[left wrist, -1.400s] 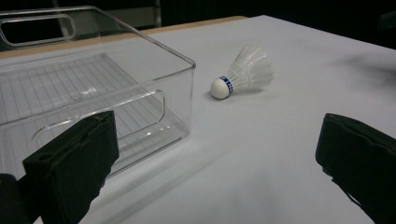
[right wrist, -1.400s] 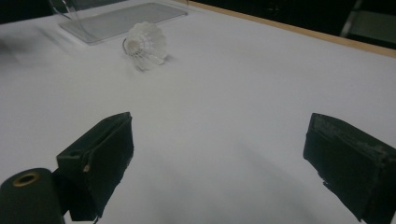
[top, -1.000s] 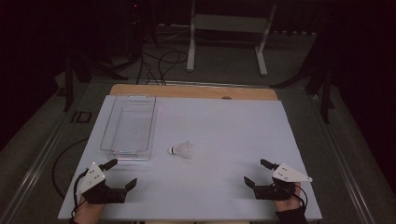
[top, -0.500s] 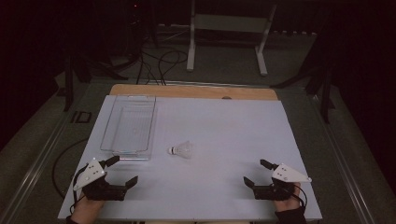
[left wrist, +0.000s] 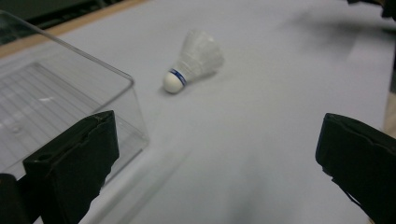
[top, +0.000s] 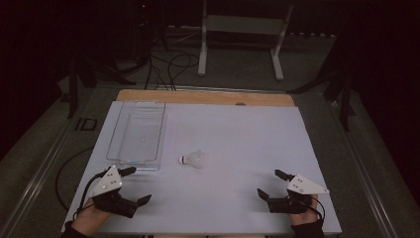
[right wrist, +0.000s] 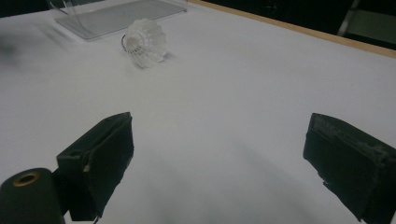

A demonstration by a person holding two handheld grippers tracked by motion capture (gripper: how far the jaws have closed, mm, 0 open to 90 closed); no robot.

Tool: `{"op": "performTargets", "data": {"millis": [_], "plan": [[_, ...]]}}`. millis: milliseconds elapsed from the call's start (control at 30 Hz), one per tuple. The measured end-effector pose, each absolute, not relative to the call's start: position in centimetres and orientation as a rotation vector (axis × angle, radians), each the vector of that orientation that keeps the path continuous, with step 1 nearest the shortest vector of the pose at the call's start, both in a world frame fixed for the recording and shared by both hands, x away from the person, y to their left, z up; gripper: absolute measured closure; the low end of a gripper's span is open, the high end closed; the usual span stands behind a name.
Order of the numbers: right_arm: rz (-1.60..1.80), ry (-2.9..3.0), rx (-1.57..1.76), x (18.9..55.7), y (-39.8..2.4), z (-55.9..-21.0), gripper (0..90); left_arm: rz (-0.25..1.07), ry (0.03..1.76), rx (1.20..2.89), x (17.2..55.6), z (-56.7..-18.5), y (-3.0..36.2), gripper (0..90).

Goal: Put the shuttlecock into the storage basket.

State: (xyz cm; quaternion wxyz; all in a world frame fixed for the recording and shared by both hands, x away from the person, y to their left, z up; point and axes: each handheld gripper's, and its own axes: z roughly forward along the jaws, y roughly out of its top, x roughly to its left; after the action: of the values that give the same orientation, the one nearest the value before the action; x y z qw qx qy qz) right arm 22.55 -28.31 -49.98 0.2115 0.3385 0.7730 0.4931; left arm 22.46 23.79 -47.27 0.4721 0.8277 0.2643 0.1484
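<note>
A white shuttlecock (top: 192, 159) lies on its side on the white table (top: 237, 134), well ahead of both grippers and between them. In the left gripper view the shuttlecock (left wrist: 194, 60) is beyond the fingers (left wrist: 70, 165), a little left of the middle of their gap, with its round cork tip pointing toward the box. In the right gripper view the shuttlecock (right wrist: 144, 43) is far ahead, above the left finger (right wrist: 100, 156), and its open feather end faces the camera.

The clear plastic box (top: 137, 136) stands just beside the shuttlecock, on the left. Nothing can be seen inside the box; its ribbed bottom shows through the walls. Its near corner (left wrist: 122, 100) stands just ahead of the left finger of the left gripper.

The left gripper (top: 132, 185) has its fingers spread wide and holds nothing. The right gripper (top: 270, 184) is also spread wide and holds nothing, low over the bare table near the front edge.
</note>
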Motion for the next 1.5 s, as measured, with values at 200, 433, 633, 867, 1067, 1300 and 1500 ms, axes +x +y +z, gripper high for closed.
{"op": "performTargets", "data": {"millis": [200, 433, 633, 867, 1067, 1300, 1500], "plan": [[1.372, 2.15, 0.937, 22.6, -28.3, -50.0, 8.5, 0.327, 0.597, 2.078, 22.7, -46.6, 23.6, 0.3], [1.368, 2.158, 0.938, 22.6, -28.2, -50.1, 8.5, 0.313, 0.553, 2.137, 23.1, -46.0, 23.3, 0.3], [1.369, 2.164, 0.944, 22.6, -28.2, -50.1, 8.5, 0.274, 0.501, 2.192, 23.2, -45.8, 22.8, 0.3], [1.372, 2.169, 0.935, 22.6, -28.0, -50.1, 8.5, 0.23, 0.47, 2.252, 23.3, -45.6, 22.3, 0.3], [1.373, 2.172, 0.933, 22.6, -28.0, -50.1, 8.5, 0.201, 0.425, 2.29, 23.6, -45.1, 21.7, 0.2], [1.383, 2.171, 0.933, 22.6, -28.0, -50.1, 8.5, 0.165, 0.374, 2.345, 24.1, -44.6, 20.9, 0.3], [1.38, 2.17, 0.932, 22.6, -28.2, -50.1, 8.5, 0.124, 0.318, 2.396, 24.4, -44.3, 20.1, 0.2]]}}
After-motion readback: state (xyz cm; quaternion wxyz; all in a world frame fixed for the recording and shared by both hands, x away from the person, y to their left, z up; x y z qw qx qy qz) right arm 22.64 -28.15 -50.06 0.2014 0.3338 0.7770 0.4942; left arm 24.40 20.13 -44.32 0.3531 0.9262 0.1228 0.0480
